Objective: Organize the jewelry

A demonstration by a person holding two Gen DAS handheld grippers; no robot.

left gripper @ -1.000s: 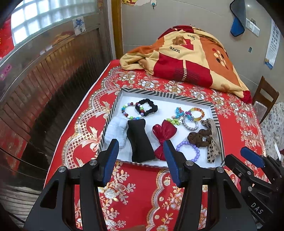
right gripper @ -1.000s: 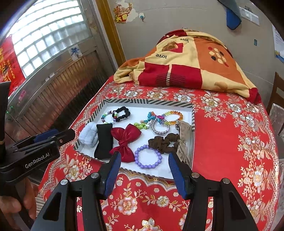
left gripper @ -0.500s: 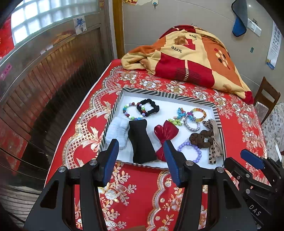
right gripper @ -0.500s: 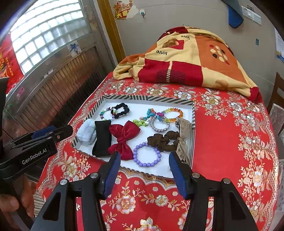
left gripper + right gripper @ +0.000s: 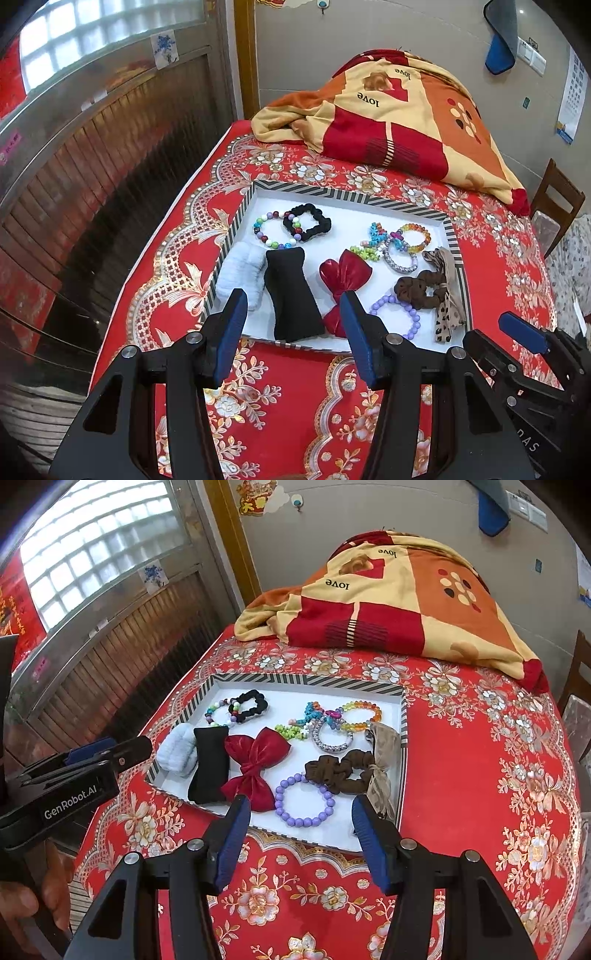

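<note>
Jewelry sits in the white striped-rim tray (image 5: 404,716) on the red floral tablecloth (image 5: 480,760): purple bead bracelet (image 5: 305,799) nearest, red satin bow (image 5: 255,764) and black padded pouch (image 5: 208,762) left of it. Right gripper (image 5: 301,843) hangs tilted down over the tray's near edge, jaws apart, empty. Left gripper (image 5: 293,338) mirrors it, also agape and empty. Bare cloth lies open on the tray's right; folded patchwork blanket (image 5: 391,598) crowds the far end.

Bright window daylight, fisheye-warped edges
</note>
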